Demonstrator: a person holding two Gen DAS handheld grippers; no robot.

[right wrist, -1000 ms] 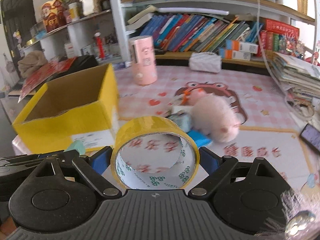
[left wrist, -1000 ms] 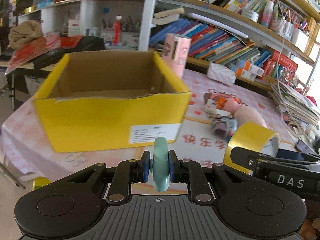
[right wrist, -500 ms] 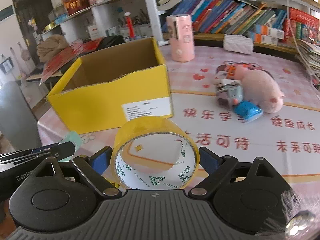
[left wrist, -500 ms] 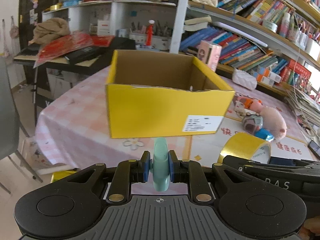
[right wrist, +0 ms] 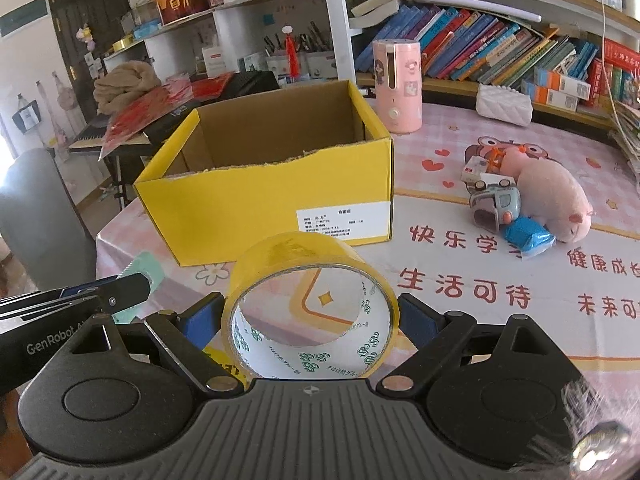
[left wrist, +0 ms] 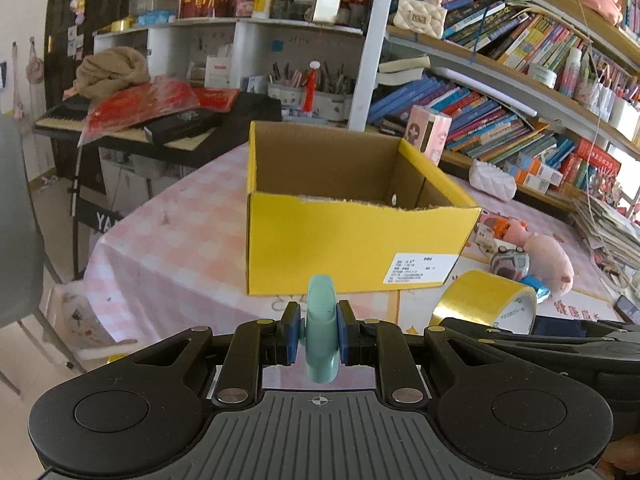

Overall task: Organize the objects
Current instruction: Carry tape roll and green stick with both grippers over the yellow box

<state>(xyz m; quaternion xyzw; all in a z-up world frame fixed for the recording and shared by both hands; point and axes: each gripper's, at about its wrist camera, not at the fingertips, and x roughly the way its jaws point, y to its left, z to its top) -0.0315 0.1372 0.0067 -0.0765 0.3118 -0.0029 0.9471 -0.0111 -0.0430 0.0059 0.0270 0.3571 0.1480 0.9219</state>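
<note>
Open yellow box [left wrist: 352, 240], floor hidden, tape roll [right wrist: 312, 304] in right tongs [right wrist: 312, 320]

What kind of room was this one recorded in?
Most likely a home study or child's room, not a lab. Crowded bookshelves line the wall, the table wears a pink cartoon tablecloth printed with Chinese characters, and a pink plush pig lies among small toys beside the yellow cardboard box.

box floor: the yellow box [left wrist: 352, 236] hides its own floor behind the torn front wall in both views
box label [right wrist: 342, 222]: print too small to read
teal item [left wrist: 322, 330]: lower end hidden behind left gripper [left wrist: 319, 334] body
tape roll [right wrist: 312, 308]: bottom hidden behind right gripper [right wrist: 312, 316]
tablecloth lettering [right wrist: 600, 304]: cut off at right edge
</note>
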